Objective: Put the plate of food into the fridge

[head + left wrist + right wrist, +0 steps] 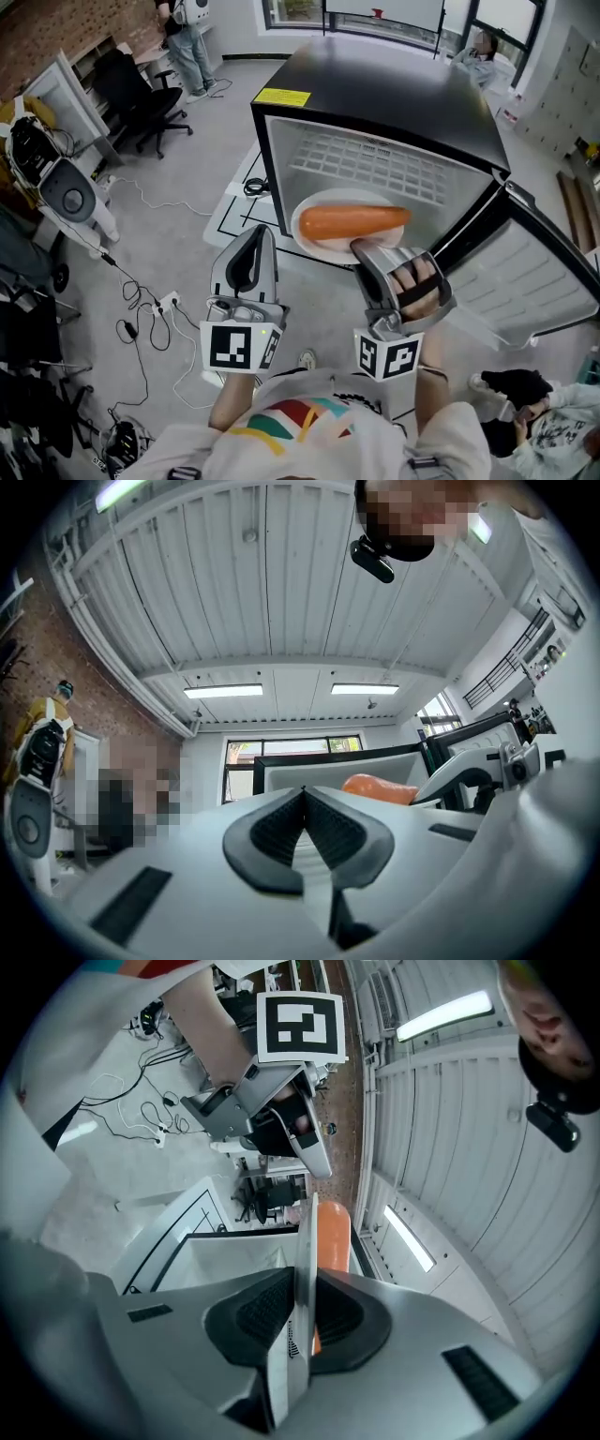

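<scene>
A white plate (314,234) carrying a large orange carrot (354,221) hangs at the mouth of the open black fridge (375,103). My right gripper (371,253) is shut on the plate's near rim. In the right gripper view the plate (305,1269) runs edge-on between the jaws, the carrot (333,1237) beyond it. My left gripper (251,246) is shut and holds nothing, just left of the plate and pointing upward. In the left gripper view the carrot (380,788) shows past the closed jaws.
The fridge door (534,272) swings open to the right. A wire shelf (375,169) sits inside the fridge. Cables and a power strip (164,305) lie on the floor to the left. Office chairs (141,94) stand far left; a person (187,42) stands beyond.
</scene>
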{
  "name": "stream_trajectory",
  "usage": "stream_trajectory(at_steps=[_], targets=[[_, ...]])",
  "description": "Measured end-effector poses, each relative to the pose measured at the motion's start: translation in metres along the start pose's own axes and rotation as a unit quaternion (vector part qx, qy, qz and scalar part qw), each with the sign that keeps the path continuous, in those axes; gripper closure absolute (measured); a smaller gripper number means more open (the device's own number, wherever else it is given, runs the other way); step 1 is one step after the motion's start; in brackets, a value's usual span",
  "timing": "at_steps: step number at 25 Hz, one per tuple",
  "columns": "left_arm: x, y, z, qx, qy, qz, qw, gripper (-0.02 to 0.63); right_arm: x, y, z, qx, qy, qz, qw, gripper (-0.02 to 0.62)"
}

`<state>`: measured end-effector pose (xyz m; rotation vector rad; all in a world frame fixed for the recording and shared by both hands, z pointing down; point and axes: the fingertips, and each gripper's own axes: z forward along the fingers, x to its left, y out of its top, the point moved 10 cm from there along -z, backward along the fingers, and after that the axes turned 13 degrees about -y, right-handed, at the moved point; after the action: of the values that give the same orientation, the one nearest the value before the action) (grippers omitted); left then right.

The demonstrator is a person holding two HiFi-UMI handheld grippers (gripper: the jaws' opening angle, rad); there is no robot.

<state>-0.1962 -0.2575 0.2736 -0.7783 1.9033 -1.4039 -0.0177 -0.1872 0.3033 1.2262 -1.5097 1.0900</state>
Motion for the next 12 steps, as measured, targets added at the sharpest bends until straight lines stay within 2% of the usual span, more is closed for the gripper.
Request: stream_trajectory(at_steps=[6,12], targets=[[0.036,-0.021,0.033,-0.002,-0.042,-0.011,0.9990,0.600,0.006,0.004,0.036,0.034,-0.020,-0.015,0.999,0.551],[0.038,-0.043,0.054,0.014,-0.084,-0.044,0.9954,0.600,0.006,0.001,0.036,0.078,-0.015,-0.014,0.997,0.552]])
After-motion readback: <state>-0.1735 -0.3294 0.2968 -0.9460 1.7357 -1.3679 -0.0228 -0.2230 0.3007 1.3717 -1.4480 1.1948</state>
